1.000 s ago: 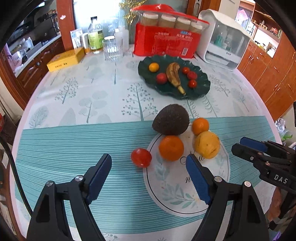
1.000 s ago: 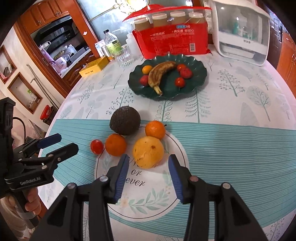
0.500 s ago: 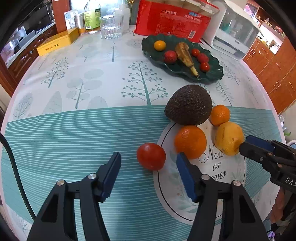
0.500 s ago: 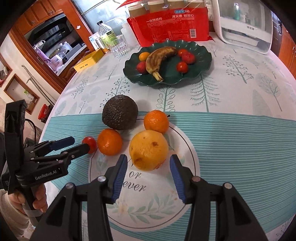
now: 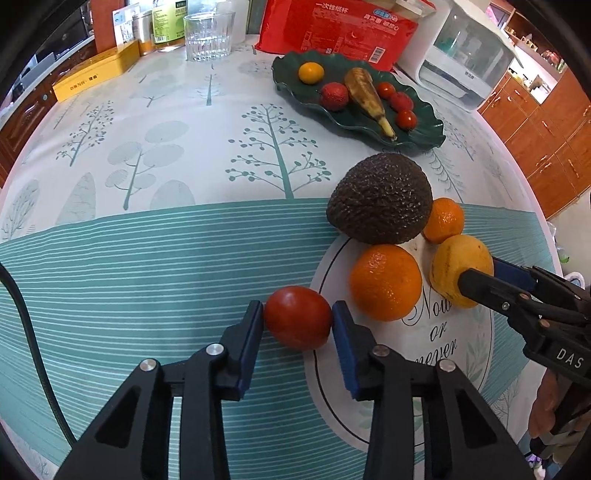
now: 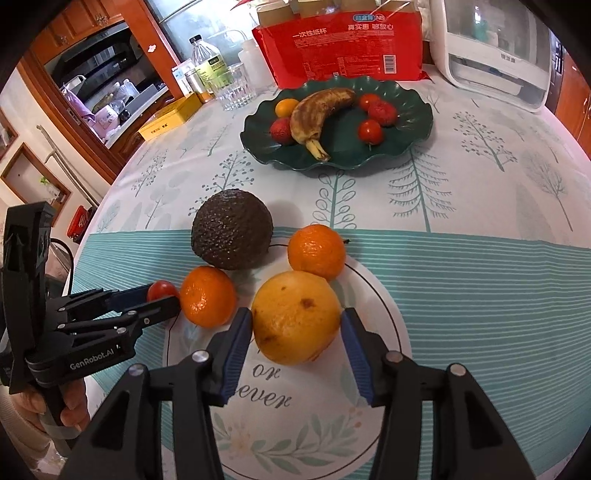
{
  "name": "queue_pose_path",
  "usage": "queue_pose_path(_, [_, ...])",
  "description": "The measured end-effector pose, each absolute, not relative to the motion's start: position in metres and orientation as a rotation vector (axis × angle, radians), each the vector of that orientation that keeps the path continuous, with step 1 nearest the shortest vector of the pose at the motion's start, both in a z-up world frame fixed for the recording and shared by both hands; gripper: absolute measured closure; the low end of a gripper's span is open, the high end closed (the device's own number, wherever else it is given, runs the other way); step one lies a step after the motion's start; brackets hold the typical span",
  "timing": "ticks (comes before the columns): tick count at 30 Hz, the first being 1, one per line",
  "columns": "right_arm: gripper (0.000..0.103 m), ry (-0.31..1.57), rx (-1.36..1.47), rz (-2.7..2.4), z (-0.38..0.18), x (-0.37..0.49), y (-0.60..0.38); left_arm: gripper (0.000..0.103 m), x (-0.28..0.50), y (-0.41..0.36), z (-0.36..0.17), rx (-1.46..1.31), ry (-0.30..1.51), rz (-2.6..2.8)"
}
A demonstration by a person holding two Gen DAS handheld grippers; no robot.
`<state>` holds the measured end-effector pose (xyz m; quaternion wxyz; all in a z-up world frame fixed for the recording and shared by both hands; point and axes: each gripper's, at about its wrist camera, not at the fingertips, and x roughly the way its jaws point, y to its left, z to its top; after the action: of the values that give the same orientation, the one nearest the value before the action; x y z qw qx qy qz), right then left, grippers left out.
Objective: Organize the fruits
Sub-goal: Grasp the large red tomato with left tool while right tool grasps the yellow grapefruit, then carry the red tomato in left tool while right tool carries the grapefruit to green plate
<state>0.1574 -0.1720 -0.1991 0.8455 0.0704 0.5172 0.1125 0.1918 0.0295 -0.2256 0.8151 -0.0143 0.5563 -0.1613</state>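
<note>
Left gripper (image 5: 297, 323): fingers closed against both sides of the tomato (image 5: 297, 317), pads touching it, low over the cloth.
Tomato: on the striped teal band of the tablecloth (image 5: 147, 258), just left of the printed white circle (image 5: 436, 369), near the front orange.
Front orange (image 5: 385, 282): on the circle's left part, touching the avocado behind it.
Avocado (image 5: 380, 199): dark, pebbled, on the circle's far edge, between the two oranges.
Back orange (image 5: 443, 220): smaller, just right of the avocado, behind the yellow fruit.
Yellow fruit (image 6: 296, 317): round, brown-spotted, on the circle; it sits between the right fingers.
Right gripper (image 6: 296, 334): left pad touches the yellow fruit; whether the right pad does, I cannot tell, so the grip is uncertain.
Green plate (image 6: 413, 140): farther back, well apart from the circle, holding a browned banana (image 6: 317, 110), a small yellow-orange fruit, and several small red fruits.
Background: yellow box (image 5: 96, 75), glass (image 5: 208, 35), red pack (image 5: 340, 31), white appliance (image 5: 465, 70).
</note>
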Motion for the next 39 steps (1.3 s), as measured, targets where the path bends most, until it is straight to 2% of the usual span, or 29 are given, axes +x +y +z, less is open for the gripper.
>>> queue_pose_path(25, [0.051,1.105,0.168,0.254,-0.207,0.149,-0.17,0.068,0.185,0.027,-0.214,-0.032,1.131,-0.358])
queue_pose_path(39, [0.051,1.062,0.152,0.273,-0.179,0.12,-0.171,0.068,0.154,0.019,-0.182,-0.03,1.068,-0.38])
